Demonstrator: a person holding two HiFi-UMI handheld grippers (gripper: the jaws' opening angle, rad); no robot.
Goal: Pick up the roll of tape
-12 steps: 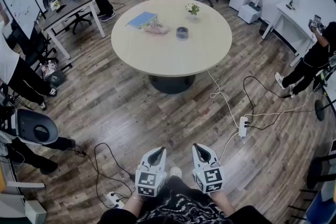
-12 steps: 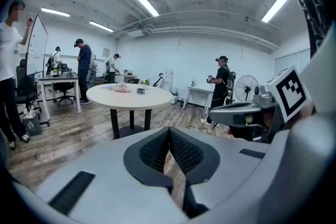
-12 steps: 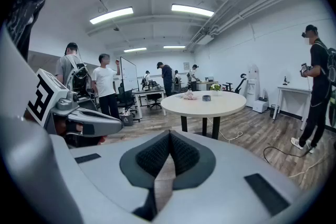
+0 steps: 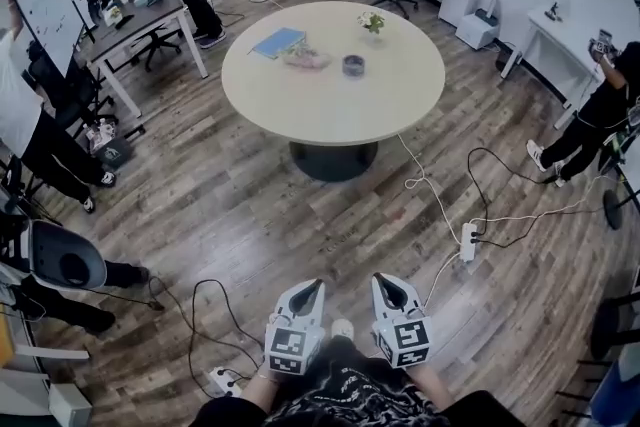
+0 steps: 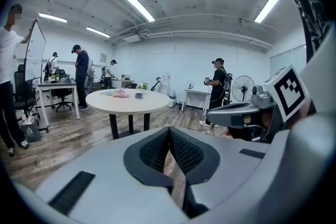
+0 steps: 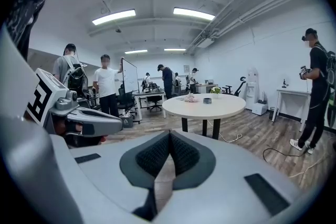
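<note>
Head view, change: against the picture half a second back, the round table (image 4: 330,110) and the wooden floor sit a touch further right in frame, and both grippers have drifted slightly right and down. Nothing on the table has moved.
Head view, meaning: judged from this, only the approach is under way. The person is still well short of the table.
Head view, tape: the roll of tape (image 4: 353,65) lies flat on the far half of the tabletop, near a pink bundle (image 4: 305,58), a blue book (image 4: 277,41) and a small flower pot (image 4: 372,20).
Head view, grippers: the left gripper (image 4: 312,287) and the right gripper (image 4: 383,280) are held side by side close to the body, over the floor, well apart from the tape.
Left gripper view, jaws: the left gripper (image 5: 169,131) has its ribbed pads meeting at the tips, with nothing between them. The roll of tape (image 5: 138,95) shows small and far off on the table.
Right gripper view, jaws: the right gripper (image 6: 169,134) is likewise closed and empty. The roll of tape (image 6: 207,100) is distant, straight ahead and slightly right.
</note>
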